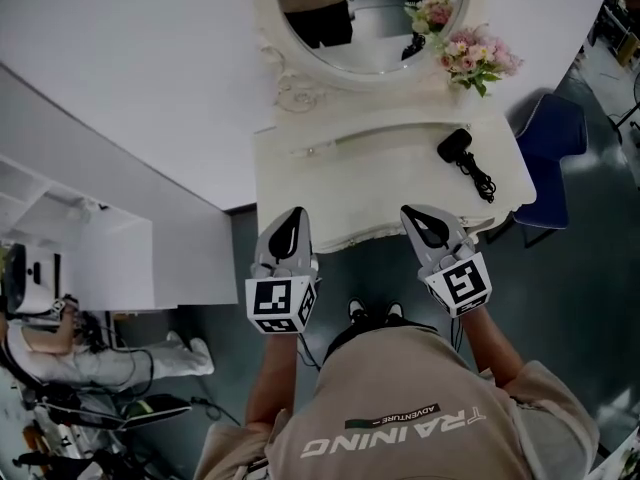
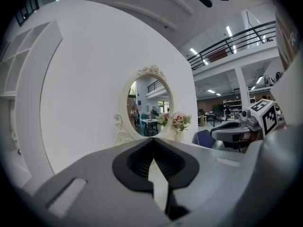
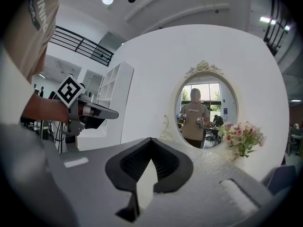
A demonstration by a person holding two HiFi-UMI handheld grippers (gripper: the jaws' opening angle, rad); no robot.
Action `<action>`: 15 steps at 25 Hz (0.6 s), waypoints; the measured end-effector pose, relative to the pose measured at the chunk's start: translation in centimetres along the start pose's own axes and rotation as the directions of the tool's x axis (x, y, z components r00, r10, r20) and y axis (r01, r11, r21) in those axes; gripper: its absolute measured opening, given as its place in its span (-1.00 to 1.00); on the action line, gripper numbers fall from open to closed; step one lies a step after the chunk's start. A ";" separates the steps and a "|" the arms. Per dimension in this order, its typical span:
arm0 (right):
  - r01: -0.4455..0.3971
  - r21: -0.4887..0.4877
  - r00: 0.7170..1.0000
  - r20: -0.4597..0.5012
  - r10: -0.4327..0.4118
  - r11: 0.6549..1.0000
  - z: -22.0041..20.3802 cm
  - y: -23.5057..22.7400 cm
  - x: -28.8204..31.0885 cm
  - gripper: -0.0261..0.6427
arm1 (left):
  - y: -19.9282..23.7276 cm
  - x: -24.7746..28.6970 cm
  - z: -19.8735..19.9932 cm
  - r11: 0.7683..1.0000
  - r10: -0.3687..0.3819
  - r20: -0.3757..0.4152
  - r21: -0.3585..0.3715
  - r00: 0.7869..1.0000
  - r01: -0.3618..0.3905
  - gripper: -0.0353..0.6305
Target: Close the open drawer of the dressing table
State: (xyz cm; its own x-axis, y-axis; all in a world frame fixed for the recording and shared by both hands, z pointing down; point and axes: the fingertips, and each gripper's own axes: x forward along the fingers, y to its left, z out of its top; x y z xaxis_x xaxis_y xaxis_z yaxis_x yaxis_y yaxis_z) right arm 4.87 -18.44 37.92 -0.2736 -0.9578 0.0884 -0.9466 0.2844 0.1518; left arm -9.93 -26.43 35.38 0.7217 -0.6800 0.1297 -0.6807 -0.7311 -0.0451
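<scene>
The white dressing table (image 1: 350,183) stands against the wall under an oval mirror (image 1: 365,28). From above I see its top and wavy front edge; the drawer front is hidden, so I cannot tell how far it stands out. My left gripper (image 1: 290,218) hovers at the front edge on the left, jaws shut on nothing. My right gripper (image 1: 417,215) is level with it at the front edge on the right, also shut and empty. In the left gripper view the left gripper (image 2: 152,144) points at the mirror (image 2: 150,105). The right gripper (image 3: 150,144) faces the mirror (image 3: 203,110) too.
A black hair dryer (image 1: 458,148) with its cord lies on the table top at the right. Pink flowers (image 1: 476,58) stand by the mirror. A blue chair (image 1: 556,133) is right of the table, a white shelf unit (image 1: 85,253) left, and a seated person (image 1: 60,353) at lower left.
</scene>
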 end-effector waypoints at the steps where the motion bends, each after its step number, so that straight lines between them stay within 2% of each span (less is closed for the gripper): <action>1: 0.002 -0.006 1.000 0.003 -0.002 1.000 0.3 0.2 0.0 -0.92 | 0.1 -0.2 0.1 1.000 0.004 0.004 0.002 1.000 -0.004 -0.84; 8: 0.009 -0.009 1.000 0.015 -0.009 1.000 1.2 0.4 0.7 -0.92 | 0.7 -0.8 -0.2 1.000 0.011 0.017 -0.006 1.000 -0.011 -0.84; 15: 0.015 -0.007 1.000 0.011 -0.015 1.000 1.2 0.3 0.4 -0.92 | -0.2 -1.3 -1.4 1.000 0.001 -0.004 -0.022 1.000 -0.001 -0.84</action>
State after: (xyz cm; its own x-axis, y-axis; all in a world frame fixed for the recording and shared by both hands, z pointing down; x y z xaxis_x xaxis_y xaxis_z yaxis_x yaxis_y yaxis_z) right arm 4.22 -18.81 36.82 -0.2616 -0.9622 0.0753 -0.9494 0.2706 0.1597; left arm -10.89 -25.28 36.56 0.7207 -0.6803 0.1335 -0.6839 -0.7292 -0.0237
